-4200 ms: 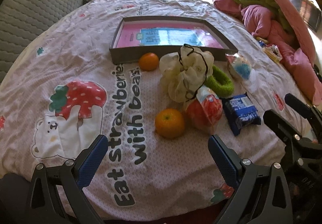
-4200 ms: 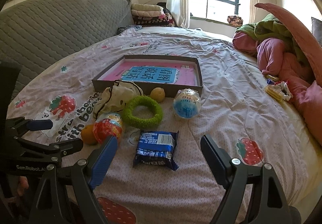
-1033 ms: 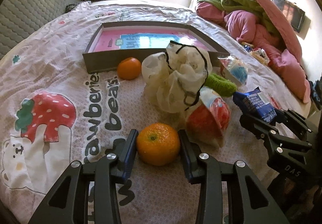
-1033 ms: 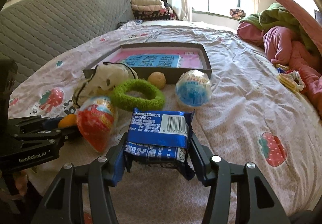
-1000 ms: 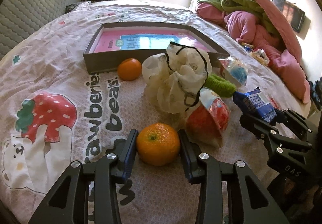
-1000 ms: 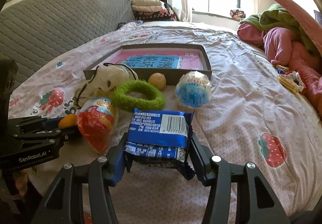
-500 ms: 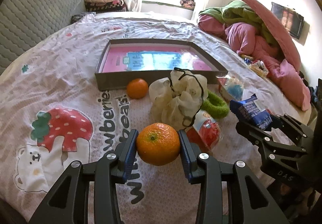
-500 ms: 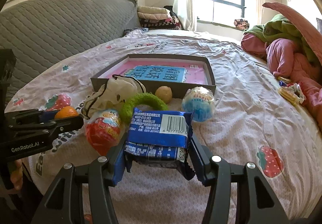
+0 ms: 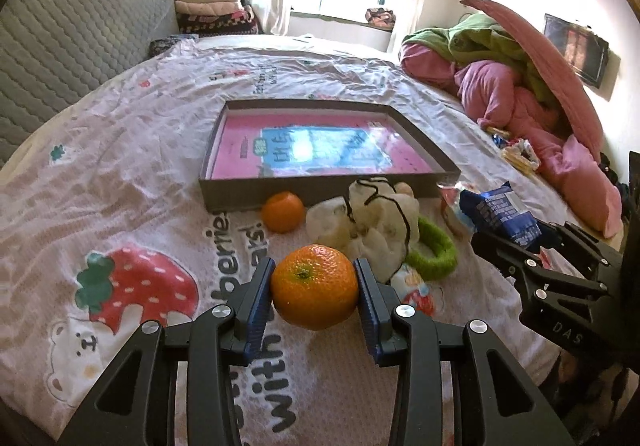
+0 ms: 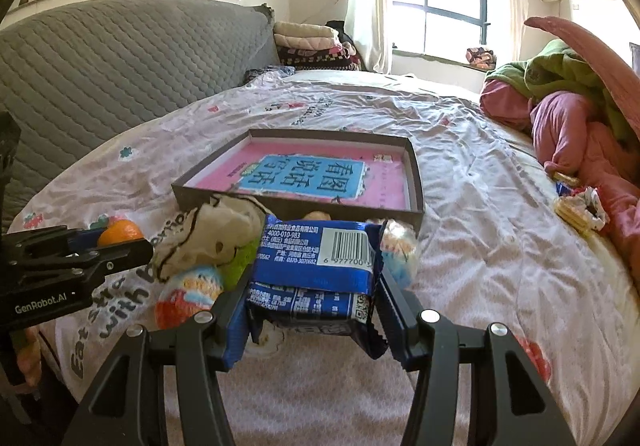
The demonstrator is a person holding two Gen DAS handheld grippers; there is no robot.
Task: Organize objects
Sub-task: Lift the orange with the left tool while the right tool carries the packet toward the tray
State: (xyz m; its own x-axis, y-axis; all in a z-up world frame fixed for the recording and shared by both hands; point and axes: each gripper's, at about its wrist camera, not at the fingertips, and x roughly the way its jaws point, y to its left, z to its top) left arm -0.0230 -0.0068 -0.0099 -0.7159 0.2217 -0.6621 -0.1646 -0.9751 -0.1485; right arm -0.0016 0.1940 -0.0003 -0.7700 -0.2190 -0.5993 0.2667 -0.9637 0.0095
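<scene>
Grippers loaded above the bedspread: our left gripper [image 9: 315, 288] clamps an orange [image 9: 315, 286], our right gripper [image 10: 310, 300] pinches a blue snack packet [image 10: 316, 266]. We should carry both level over the tray [image 9: 240, 197] wall, then release low inside.

Left gripper [image 9: 315, 288] has its jaws clamped on an orange [image 9: 315, 286], held up off the bed — right gripper [image 10: 312, 296] is just beside it, jaws pinching a blue snack packet [image 10: 316, 266], both pointing forward.
</scene>
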